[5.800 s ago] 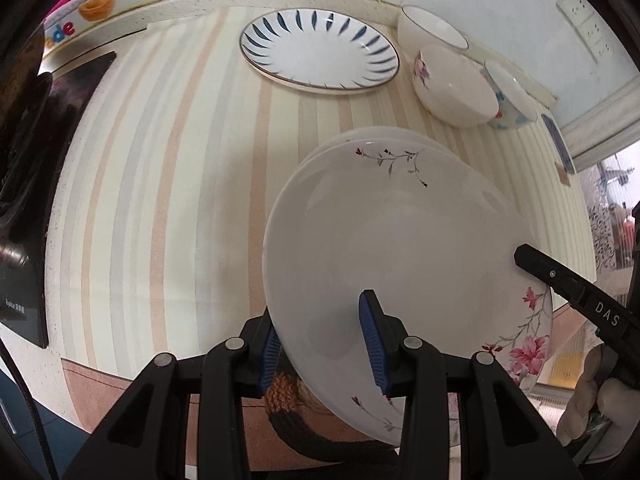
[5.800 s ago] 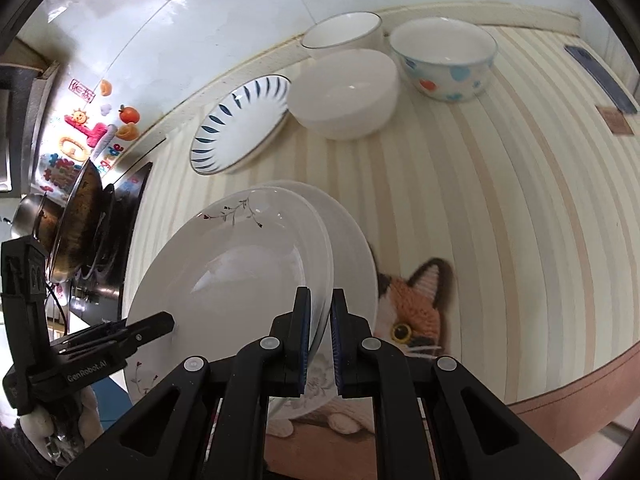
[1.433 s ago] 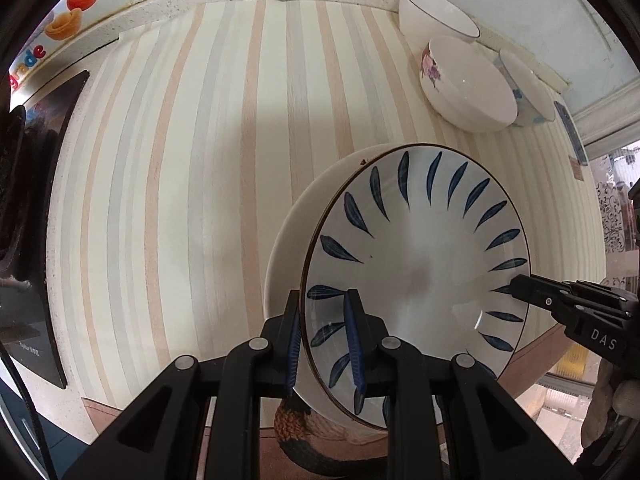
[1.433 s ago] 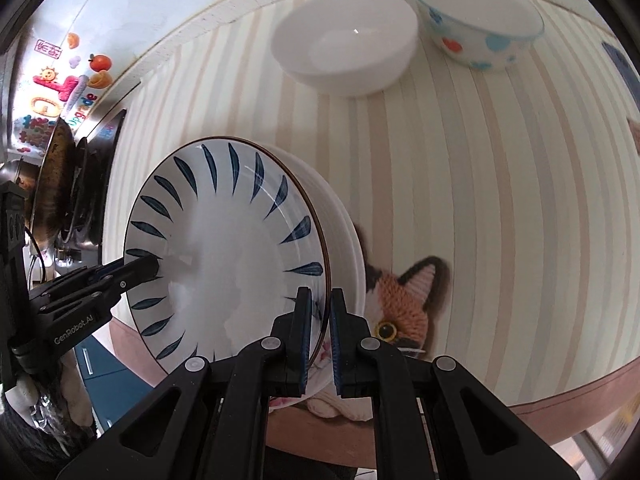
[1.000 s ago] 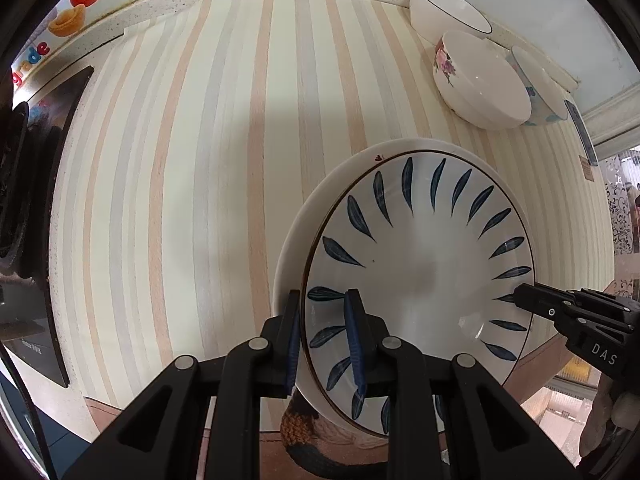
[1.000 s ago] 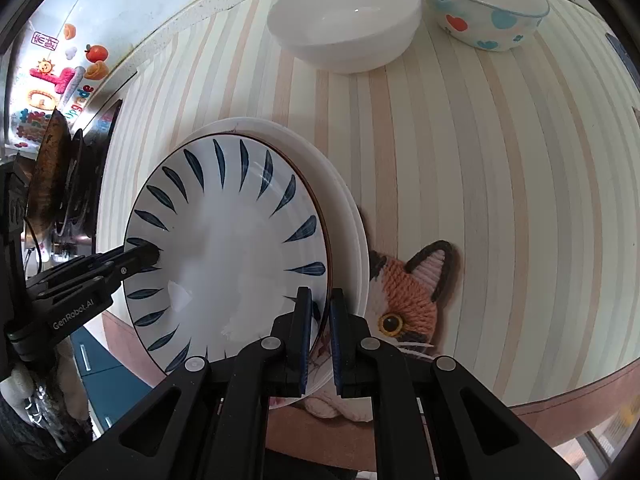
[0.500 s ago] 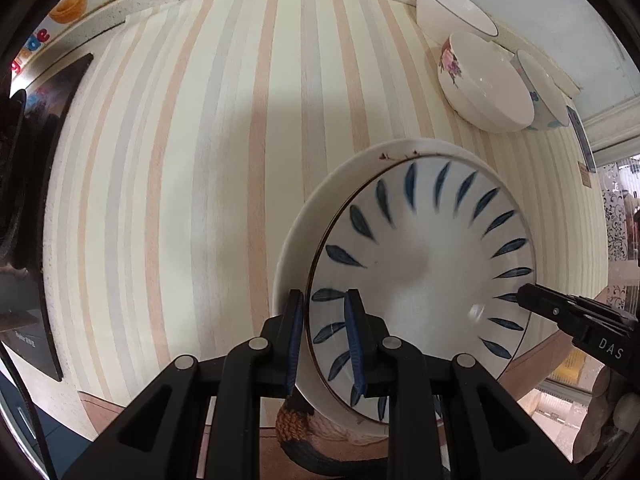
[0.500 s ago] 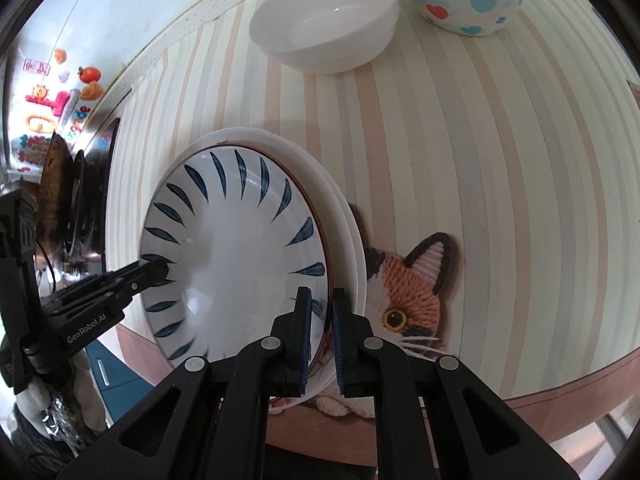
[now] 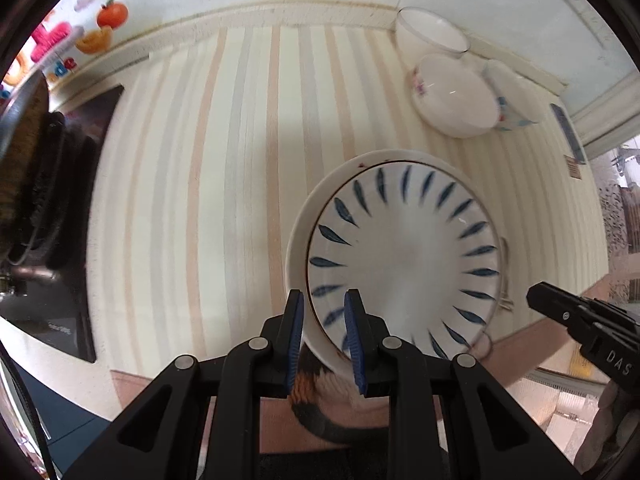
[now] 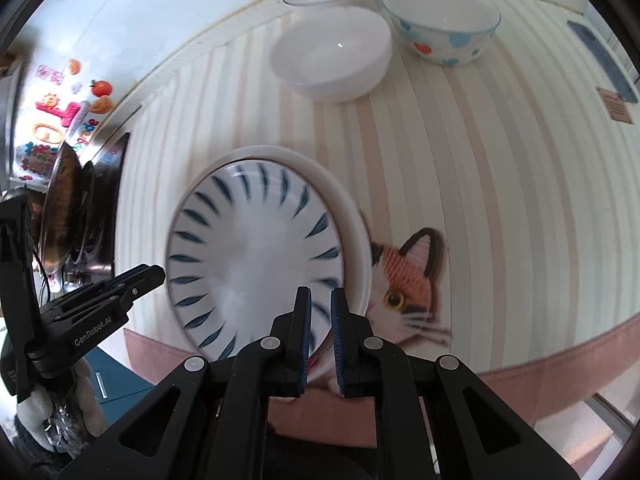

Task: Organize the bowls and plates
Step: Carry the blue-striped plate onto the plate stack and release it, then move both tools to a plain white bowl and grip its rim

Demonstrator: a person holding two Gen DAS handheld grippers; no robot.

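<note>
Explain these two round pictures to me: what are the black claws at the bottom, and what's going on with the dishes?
No robot here: a person holds a black two-finger clamp in each hand, with a wide-angle camera on each looking along its fingers. One picture is from the left gripper, the other from the right gripper. On the striped countertop sits a white plate with blue leaf marks, stacked on larger white plates atop a cat-face mat. Three bowls wait at the back. Both clamps look parted around the stack's rim, gripping nothing.

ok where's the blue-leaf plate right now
The blue-leaf plate sits on the white plates at the counter's near edge, left of the cat mat in the right wrist view.
</note>
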